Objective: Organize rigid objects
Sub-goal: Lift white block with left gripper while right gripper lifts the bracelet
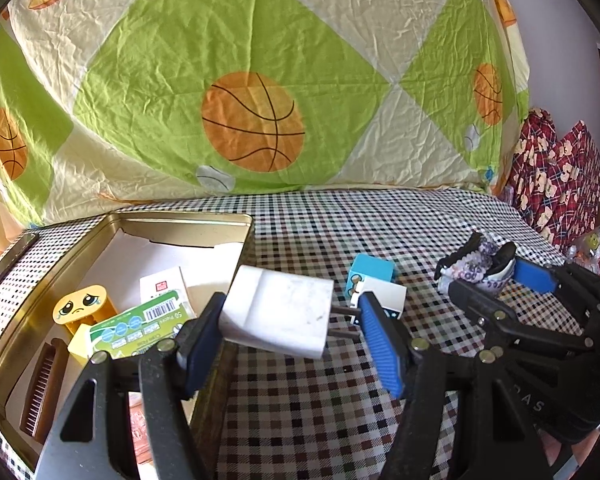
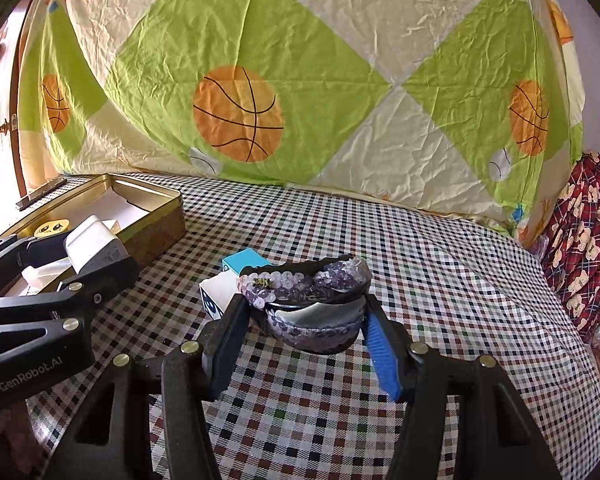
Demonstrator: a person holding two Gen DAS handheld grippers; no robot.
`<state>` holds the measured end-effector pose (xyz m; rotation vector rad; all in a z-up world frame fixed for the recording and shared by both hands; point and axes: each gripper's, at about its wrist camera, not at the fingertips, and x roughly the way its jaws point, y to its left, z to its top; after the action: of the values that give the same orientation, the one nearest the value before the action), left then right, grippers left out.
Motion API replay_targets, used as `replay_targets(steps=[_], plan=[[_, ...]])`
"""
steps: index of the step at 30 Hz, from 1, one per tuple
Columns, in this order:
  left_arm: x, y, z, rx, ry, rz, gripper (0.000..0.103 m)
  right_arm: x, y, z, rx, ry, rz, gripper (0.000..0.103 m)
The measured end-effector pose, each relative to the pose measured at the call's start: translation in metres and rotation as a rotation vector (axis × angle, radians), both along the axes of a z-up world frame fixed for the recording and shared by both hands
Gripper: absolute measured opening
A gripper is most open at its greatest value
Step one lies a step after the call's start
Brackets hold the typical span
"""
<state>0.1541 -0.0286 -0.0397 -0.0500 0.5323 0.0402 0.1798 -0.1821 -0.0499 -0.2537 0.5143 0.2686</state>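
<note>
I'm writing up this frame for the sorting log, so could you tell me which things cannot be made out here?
- Brown ridged comb in the gold metal tin, left wrist view: its near end is hidden by the left hand-held gripper.
- Blue-and-white cube, right wrist view: half hidden behind the purple sequinned hair clip.
- White plug adapter: its printed side faces away.

Open cloth right & front; tin blocks left.
Centre is taken by blocks; rear is closed off by quilt, far right by pillows.
</note>
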Motion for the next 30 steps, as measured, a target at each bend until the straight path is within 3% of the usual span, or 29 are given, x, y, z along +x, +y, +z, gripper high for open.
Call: replay_targets(steps=[12,30], plan=[[-0.020,-0.003,0.009,0.034,-0.091,0.034,0.066,-0.015,-0.007,0.009,0.042,-0.079,0.001,0.059],[-0.041,0.001,0.013,0.043,-0.155,0.064,0.066,-0.033,-0.016,0.018,0.125,-0.153,0.005,0.059]])
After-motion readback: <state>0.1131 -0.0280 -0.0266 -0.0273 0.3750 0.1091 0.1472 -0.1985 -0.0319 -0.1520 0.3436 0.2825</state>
